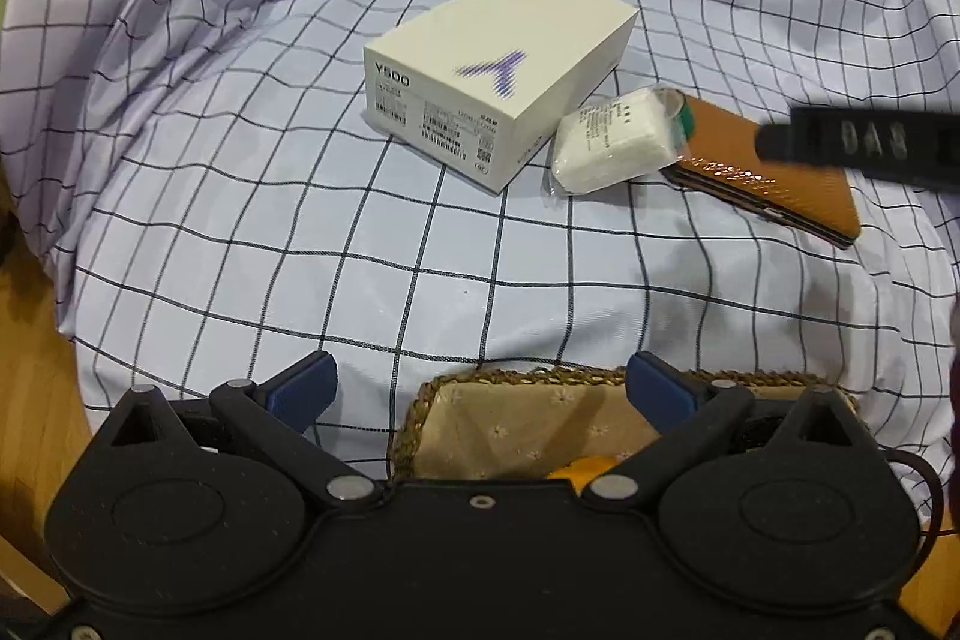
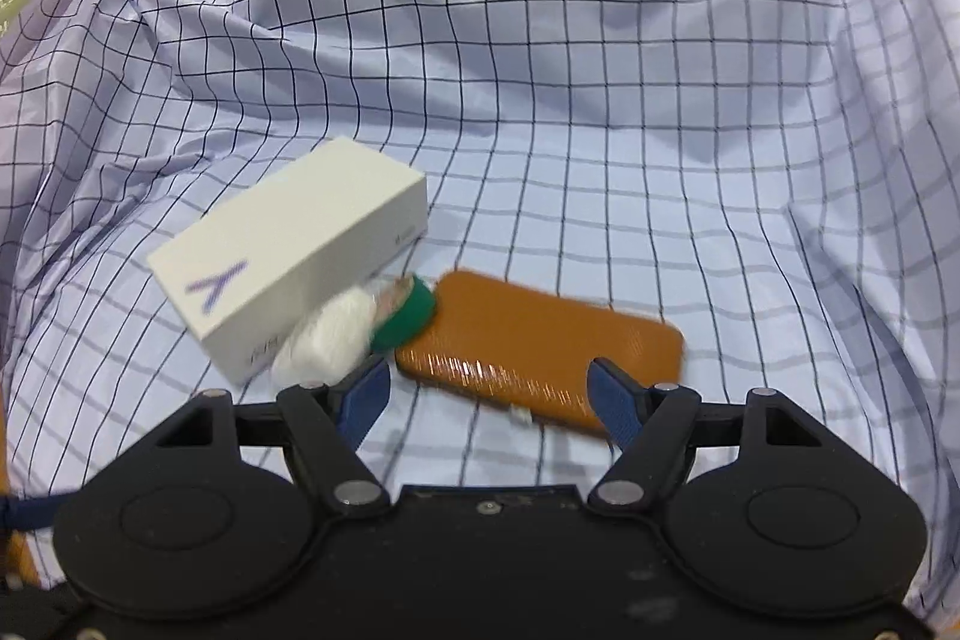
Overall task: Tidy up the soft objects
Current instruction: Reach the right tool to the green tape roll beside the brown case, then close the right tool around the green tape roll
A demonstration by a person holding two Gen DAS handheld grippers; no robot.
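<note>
Soft pack (image 2: 321, 340), white and plastic-wrapped, lay just beyond the right gripper (image 2: 487, 403), whose jaws stood wide apart and empty, its left fingertip close to the pack's near edge. Pack touched the box (image 2: 288, 250) on one side and a green item (image 2: 408, 319) at the orange case (image 2: 540, 340) on the other. Left gripper (image 1: 480, 394), spread wide and empty, hung over the basket (image 1: 516, 424). Bare checked cloth (image 1: 300, 250) lay between basket and box.

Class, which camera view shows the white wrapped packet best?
The left wrist view: the white wrapped packet is sharp, its printed label visible, lying between box and orange case. In the right wrist view it is motion-blurred, beside a green object.
</note>
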